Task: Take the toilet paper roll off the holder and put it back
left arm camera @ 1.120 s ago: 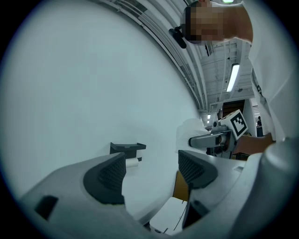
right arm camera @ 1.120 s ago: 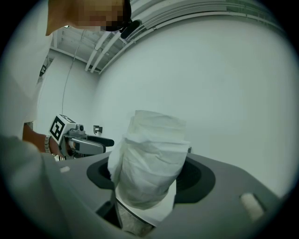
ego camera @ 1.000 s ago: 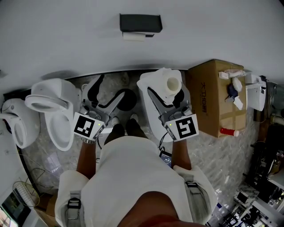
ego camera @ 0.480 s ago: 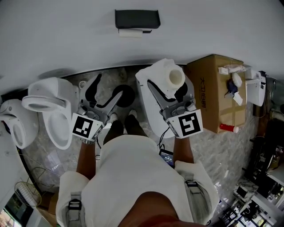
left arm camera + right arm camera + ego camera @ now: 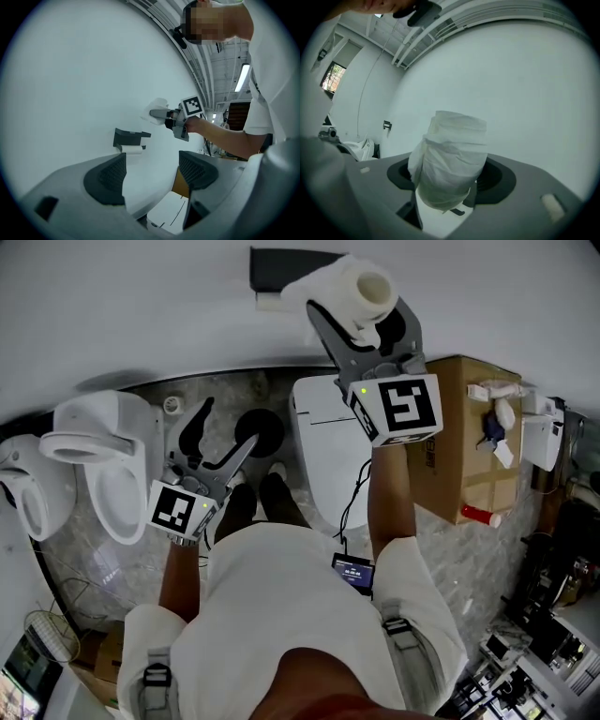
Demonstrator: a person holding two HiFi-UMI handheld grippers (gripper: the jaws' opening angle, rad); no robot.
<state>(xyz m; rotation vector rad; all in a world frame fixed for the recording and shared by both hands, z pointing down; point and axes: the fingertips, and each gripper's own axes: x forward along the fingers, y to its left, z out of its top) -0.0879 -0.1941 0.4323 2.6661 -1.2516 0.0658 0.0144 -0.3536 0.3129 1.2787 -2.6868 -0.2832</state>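
The right gripper [image 5: 361, 313] clamps the loosely wound white toilet paper roll [image 5: 354, 285], holding it up near the black wall-mounted holder [image 5: 281, 262], presumably to reseat it (not yet on). The left gripper [image 5: 223, 427] hangs low, jaws apart, empty.

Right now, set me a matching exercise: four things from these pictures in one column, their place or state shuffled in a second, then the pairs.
Column one:
1. toilet paper roll
2. holder
3. left gripper
4. cardboard box

Column two:
A. jaws apart, nothing between them
B. black, mounted on the white wall
C. beside the toilet, on its right in the head view
D. clamped between the jaws of the right gripper

Pairs: 1-D, 2-B, 3-A, 4-C
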